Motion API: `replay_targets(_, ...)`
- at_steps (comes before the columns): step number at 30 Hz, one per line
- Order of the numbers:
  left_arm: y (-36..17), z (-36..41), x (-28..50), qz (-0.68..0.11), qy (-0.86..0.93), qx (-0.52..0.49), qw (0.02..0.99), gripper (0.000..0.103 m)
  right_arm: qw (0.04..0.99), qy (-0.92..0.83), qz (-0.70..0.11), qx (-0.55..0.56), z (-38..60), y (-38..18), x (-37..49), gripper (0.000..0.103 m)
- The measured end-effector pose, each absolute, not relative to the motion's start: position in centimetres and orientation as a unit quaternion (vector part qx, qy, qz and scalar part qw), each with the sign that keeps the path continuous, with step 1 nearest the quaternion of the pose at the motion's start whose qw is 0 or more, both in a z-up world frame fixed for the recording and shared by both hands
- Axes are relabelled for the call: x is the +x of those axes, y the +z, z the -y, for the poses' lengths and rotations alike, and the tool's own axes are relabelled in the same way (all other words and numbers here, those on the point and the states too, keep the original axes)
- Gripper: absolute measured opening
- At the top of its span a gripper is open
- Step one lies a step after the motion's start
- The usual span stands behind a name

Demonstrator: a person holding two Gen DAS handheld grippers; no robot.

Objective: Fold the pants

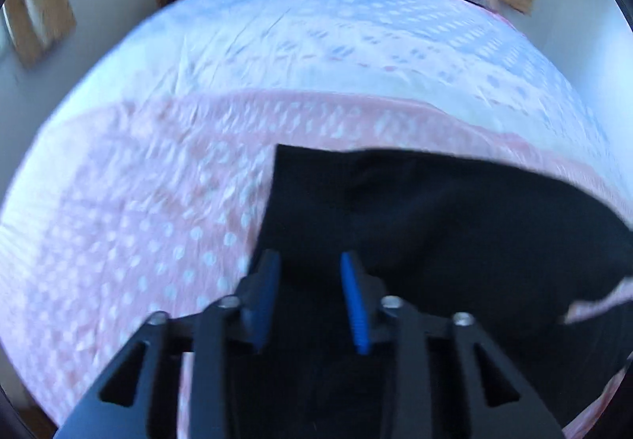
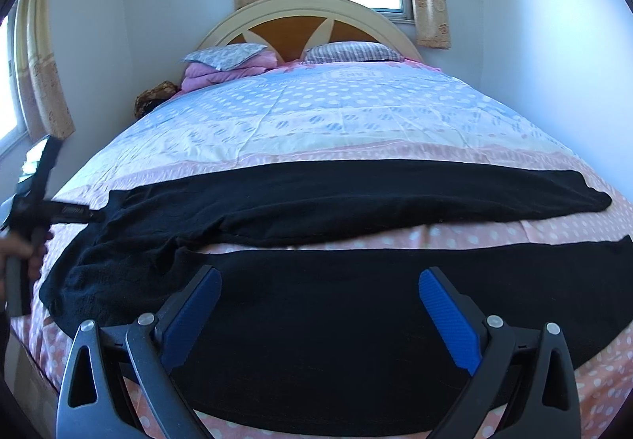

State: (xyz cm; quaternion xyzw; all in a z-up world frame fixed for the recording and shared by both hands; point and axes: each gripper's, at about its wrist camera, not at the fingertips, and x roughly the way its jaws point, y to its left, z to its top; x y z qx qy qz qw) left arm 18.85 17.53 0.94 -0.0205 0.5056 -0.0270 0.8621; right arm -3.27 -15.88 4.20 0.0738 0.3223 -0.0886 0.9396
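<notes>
Black pants (image 2: 316, 197) lie across the bed with the waist at the left and both legs running to the right; the far leg is flat and the near leg (image 2: 356, 320) spreads along the front edge. My right gripper (image 2: 320, 273) is open wide just above the near leg, with nothing between its blue pads. My left gripper (image 1: 308, 255) hovers at a corner of the pants (image 1: 435, 209), jaws narrow but apart, black cloth under the gap and the right pad's (image 1: 356, 304) face bare. The right wrist view shows the left gripper (image 2: 93, 215) at the waist's far corner.
The bedspread (image 2: 316, 114) is dotted, pink in front and blue behind. Two pillows (image 2: 225, 55) and a folded pink blanket (image 2: 221, 74) lie by the headboard (image 2: 308, 9). A brown bundle (image 2: 154, 94) sits by the left wall. A person's hand (image 2: 18, 253) holds the left gripper's handle.
</notes>
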Motion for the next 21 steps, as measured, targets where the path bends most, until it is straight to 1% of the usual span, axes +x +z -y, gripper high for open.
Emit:
replay_targets(5,0.4,-18.1,21.5,-0.503,-0.077,-0.068,0.858,0.033,0.935,-0.089,-0.336,0.065,16.0,3.9,-2.1,0.101)
replay_targets(7,-0.3,-17.9,22.8,-0.515,-0.090,-0.084,0.848,0.033,0.932,-0.085,-0.346,0.067,16.3,3.7,-1.3,0.101)
replay_targets(10,-0.6,-17.5,23.7,-0.514,-0.098,-0.085,0.848,0.032,0.928,-0.069,-0.360,0.062,16.7,3.8,0.0,0.101)
replay_targets(12,-0.5,-17.5,24.2,-0.517,-0.103,-0.081,0.846,0.029,0.927,-0.044,-0.369,0.055,17.1,4.1,1.3,0.101)
replay_targets(13,-0.4,-17.6,24.3,-0.517,-0.104,-0.078,0.846,0.025,0.925,-0.029,-0.374,0.056,17.4,4.3,1.9,0.101)
replay_targets(14,-0.3,-17.7,24.0,-0.517,-0.104,-0.074,0.846,0.017,0.924,-0.008,-0.378,0.058,17.8,4.6,2.9,0.101)
replay_targets(15,-0.3,-17.8,23.9,-0.516,-0.105,-0.070,0.847,0.014,0.923,0.006,-0.381,0.058,18.2,4.8,3.6,0.099)
replay_targets(16,-0.3,-17.8,23.8,-0.514,-0.108,-0.068,0.848,0.013,0.923,0.016,-0.381,0.055,18.5,5.1,4.4,0.093)
replay_targets(17,-0.2,-18.0,23.7,-0.512,-0.110,-0.067,0.849,0.009,0.924,0.028,-0.378,0.044,19.2,5.4,5.7,0.088)
replay_targets(18,-0.2,-18.1,23.6,-0.509,-0.113,-0.064,0.851,0.009,0.924,0.036,-0.379,0.034,19.6,5.6,7.1,0.081)
replay_targets(21,-0.3,-18.0,23.5,-0.499,-0.113,-0.060,0.857,0.006,0.913,0.077,-0.400,0.030,21.4,5.1,11.8,0.080)
